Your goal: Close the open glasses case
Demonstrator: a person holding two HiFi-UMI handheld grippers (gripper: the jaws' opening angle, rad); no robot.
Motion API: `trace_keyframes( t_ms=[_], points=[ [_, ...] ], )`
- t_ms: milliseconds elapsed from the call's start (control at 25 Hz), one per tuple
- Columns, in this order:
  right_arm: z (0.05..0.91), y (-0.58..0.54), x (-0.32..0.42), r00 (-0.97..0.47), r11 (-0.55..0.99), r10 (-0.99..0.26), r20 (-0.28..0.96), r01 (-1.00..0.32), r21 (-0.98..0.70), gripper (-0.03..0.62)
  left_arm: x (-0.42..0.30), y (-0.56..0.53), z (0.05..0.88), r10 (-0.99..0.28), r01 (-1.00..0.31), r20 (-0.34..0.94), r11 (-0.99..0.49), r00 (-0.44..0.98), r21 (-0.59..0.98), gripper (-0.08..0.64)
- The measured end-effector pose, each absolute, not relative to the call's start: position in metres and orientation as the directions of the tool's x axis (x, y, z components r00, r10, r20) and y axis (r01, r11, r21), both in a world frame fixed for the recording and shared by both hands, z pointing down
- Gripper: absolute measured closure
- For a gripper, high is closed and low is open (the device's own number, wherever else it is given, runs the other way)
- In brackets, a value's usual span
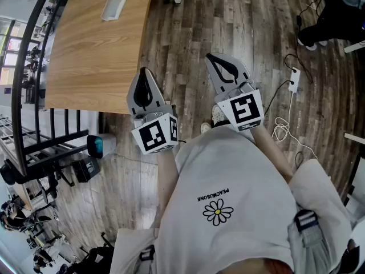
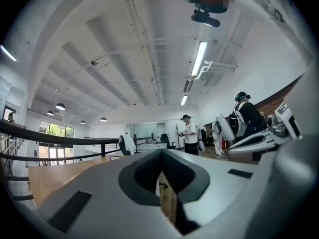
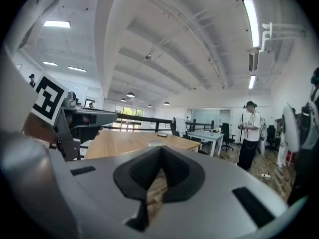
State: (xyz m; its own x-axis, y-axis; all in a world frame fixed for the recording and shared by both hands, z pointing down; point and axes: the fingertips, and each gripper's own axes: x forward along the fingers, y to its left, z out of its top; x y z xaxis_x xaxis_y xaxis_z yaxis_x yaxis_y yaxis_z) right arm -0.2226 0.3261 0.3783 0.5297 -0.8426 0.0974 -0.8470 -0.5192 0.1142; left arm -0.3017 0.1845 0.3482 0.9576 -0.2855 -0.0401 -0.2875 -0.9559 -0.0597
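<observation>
Head view puts the pale glasses case [image 1: 114, 7] near the far end of the wooden table [image 1: 91, 56], lying alone. It looks open, though it is too small for us to be sure. We hold both tools level over the plank floor, well apart from the case. The left gripper [image 1: 143, 73] is at the table's near corner and the right gripper [image 1: 212, 58] is off to its side. Each gripper's own view shows its jaws pressed together with nothing between them. We judge the reach has not started. The main risk is that a shut tip pushing on the lid slides the light case along the smooth wood instead of folding it. The other gripper should brace the base.
</observation>
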Motion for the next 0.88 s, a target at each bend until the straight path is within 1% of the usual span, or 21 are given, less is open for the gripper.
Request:
trace_keyframes(
  t_ms=[240,480,680,880],
  points=[
    [0.381,0.330,-0.216,0.539,-0.529,-0.836,0.103,-0.842,0.111,0.586,-0.297,0.188,0.351,-0.282,-0.284,-0.037,-0.957,0.959,-0.063,0.543],
    [0.385,0.332,-0.210,0.517,-0.508,-0.849,0.111,-0.855,0.105,0.586,-0.289,0.185,0.354,-0.295,-0.297,-0.028,-0.953,0.955,-0.059,0.543],
    [0.389,0.337,-0.206,0.466,-0.464,-0.882,0.078,-0.885,0.035,0.586,-0.277,0.189,0.355,-0.301,-0.303,-0.042,-0.952,0.953,-0.048,0.543],
    [0.396,0.343,-0.194,0.454,-0.454,-0.887,0.082,-0.891,0.021,0.586,-0.265,0.189,0.363,-0.321,-0.322,-0.043,-0.946,0.946,-0.023,0.543]
  ],
)
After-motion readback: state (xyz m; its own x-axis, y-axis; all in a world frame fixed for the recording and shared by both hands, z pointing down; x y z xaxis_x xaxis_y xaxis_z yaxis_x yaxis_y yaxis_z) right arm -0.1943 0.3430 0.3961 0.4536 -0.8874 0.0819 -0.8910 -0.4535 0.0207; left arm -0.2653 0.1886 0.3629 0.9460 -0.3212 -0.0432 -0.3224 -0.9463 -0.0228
